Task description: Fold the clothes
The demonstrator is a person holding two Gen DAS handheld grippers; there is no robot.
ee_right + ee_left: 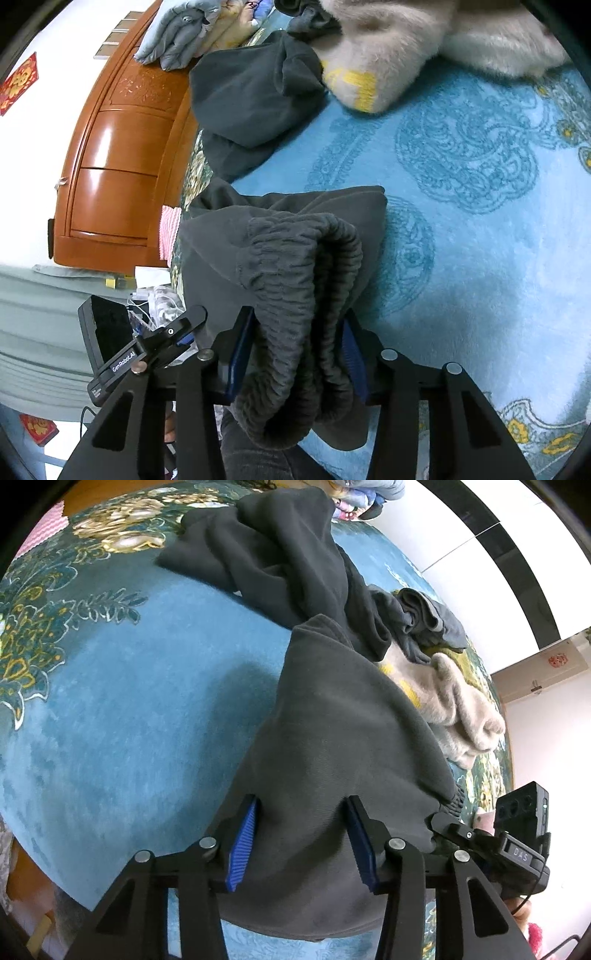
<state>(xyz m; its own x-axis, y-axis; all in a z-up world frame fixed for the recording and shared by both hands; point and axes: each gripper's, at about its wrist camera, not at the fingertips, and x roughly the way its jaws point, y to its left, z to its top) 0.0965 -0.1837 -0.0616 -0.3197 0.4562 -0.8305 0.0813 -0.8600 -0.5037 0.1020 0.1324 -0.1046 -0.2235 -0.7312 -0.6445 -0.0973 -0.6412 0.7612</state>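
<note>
The left gripper [301,843] is pinching a fold of the grey trousers [343,746], its blue pads [242,845] pressing the cloth from both sides. The right gripper [295,360] is clamping the bunched elastic waistband [299,295] between its narrowed fingers. The trousers are hanging between the two grippers above the blue bedspread [129,709], and their far end is trailing back toward the far edge of the bed, where it is lying crumpled on the flowered border [110,528]. A beige fleece [458,709] with yellow marks is lying just beside the trousers, toward the right edge in the left wrist view, and a small dark grey garment [424,624] is resting against it. In the right wrist view a wooden cabinet [122,158] is standing past the bed's left edge, with folded pale blue clothes [177,33] lying at the far corner.
</note>
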